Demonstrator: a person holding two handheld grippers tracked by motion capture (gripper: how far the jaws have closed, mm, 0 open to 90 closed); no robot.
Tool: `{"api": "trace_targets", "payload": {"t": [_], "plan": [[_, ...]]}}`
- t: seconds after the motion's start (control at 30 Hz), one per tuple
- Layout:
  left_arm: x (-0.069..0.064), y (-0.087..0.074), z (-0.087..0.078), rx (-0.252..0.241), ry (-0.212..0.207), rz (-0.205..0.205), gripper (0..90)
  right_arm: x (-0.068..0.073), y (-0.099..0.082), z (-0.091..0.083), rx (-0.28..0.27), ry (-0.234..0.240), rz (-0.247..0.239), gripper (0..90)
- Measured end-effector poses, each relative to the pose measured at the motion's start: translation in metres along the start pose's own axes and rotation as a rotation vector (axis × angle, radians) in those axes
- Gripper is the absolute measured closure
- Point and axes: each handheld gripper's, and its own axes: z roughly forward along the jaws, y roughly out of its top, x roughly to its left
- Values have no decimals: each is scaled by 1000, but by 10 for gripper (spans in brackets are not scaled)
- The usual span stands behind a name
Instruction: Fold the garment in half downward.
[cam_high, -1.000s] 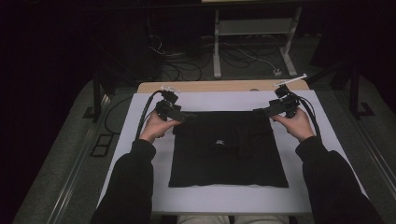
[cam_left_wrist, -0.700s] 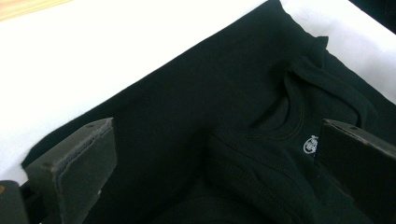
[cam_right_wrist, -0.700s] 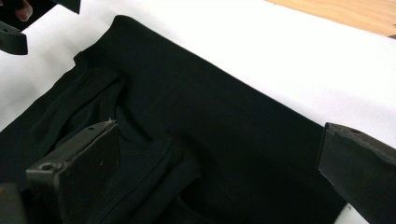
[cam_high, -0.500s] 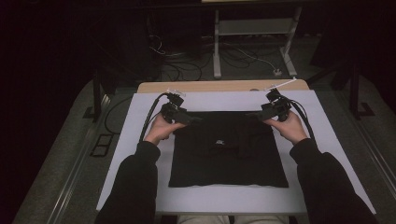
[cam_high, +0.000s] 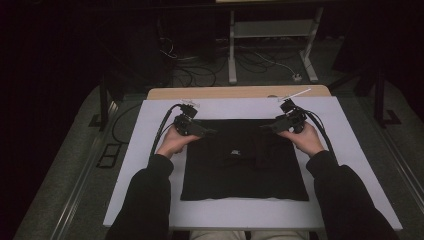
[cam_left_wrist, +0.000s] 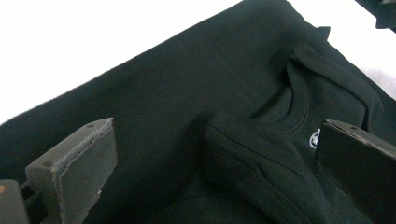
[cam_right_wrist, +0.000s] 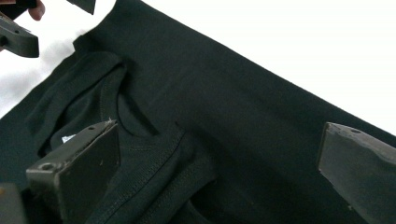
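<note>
Both grippers, left and right, hang with jaws spread wide over the far edge of the black shirt lying flat mid-table, one near each far corner.

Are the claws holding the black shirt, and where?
Nothing is held. Both the left claw and the right claw stand open above the black shirt, near its far edge.

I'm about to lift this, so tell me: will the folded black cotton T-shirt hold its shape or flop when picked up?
The folded black cotton T-shirt will probably sag, since its knit fabric lies soft and creased around the collar. The folded layers could slide apart, as they lie loose. It looks light and unlikely to slip on the white table cover.
</note>
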Motion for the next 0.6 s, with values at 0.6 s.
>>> {"api": "trace_targets", "payload": {"t": [0.6], "plan": [[3,-8,16,21,-22,-26,0,-1,-11,16,34,8,8,0]]}}
